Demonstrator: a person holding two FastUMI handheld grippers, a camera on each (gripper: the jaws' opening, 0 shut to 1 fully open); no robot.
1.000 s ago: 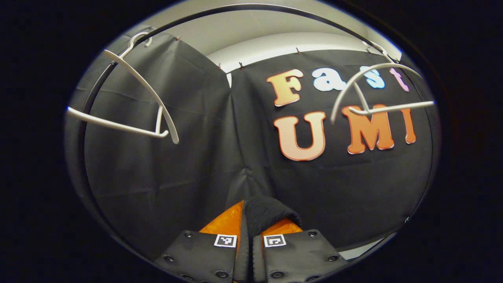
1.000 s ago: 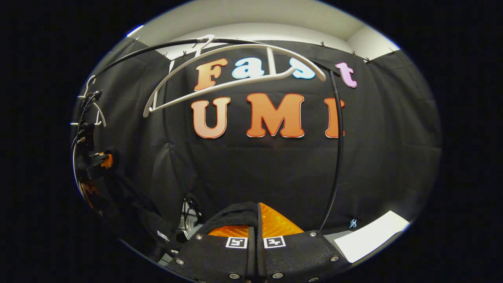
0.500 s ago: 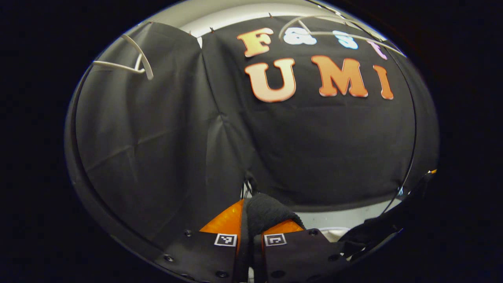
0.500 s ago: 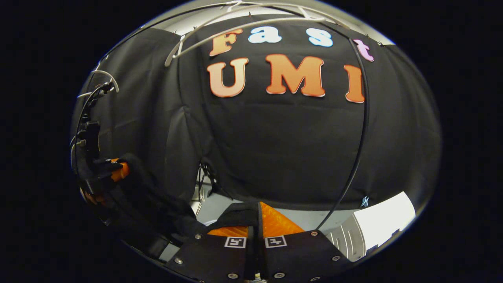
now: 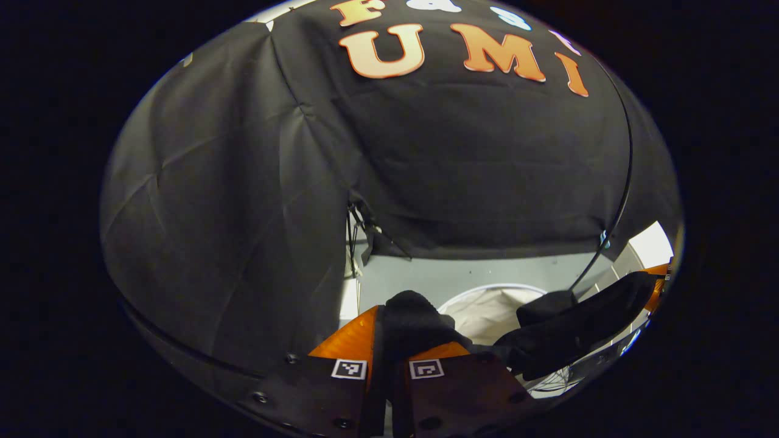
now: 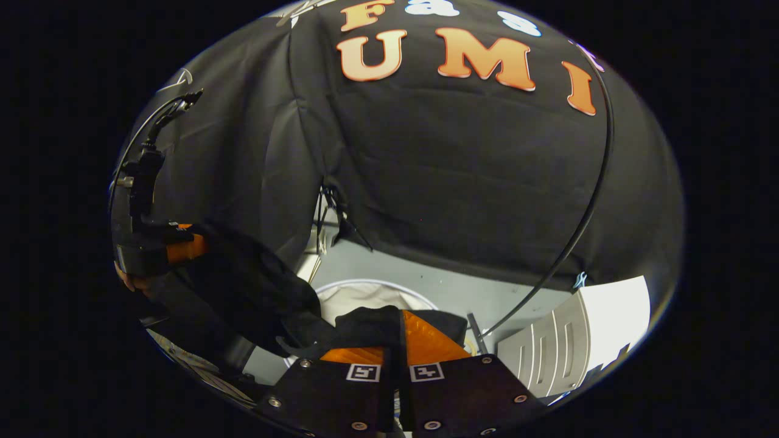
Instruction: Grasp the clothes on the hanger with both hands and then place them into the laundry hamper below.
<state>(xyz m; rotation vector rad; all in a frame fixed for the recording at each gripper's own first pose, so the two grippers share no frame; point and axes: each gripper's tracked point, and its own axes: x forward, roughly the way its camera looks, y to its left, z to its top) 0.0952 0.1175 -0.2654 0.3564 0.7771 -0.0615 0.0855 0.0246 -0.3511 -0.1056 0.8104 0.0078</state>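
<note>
Black clothes (image 5: pixel 420 319) bunch up between the orange fingers (image 5: pixel 350 340) of the left gripper (image 5: pixel 389 350) at the bottom centre of the left gripper view; both fingers are pressed together on the fabric, which pokes up above their tips. From there the dark cloth runs toward the lower right of that frame, where it sags in a band (image 5: pixel 578 331) over the laundry hamper (image 5: pixel 487 292), whose pale round rim and light lining show just behind the fingers on the grey floor (image 5: pixel 462 274).

In the right gripper view, the right gripper (image 6: pixel 398 344) sits at the bottom centre, its fingers (image 6: pixel 432 344) closed on a fold of the same black clothes (image 6: pixel 365 325), which drapes over the left finger. The garment stretches away to the middle left of the frame, up to the left gripper (image 6: pixel 161 249), seen farther off. The hamper's rim (image 6: pixel 371 284) lies beneath the hanging cloth, just above the fingertips. A white slotted panel (image 6: pixel 560 353) stands at the lower right.
</note>
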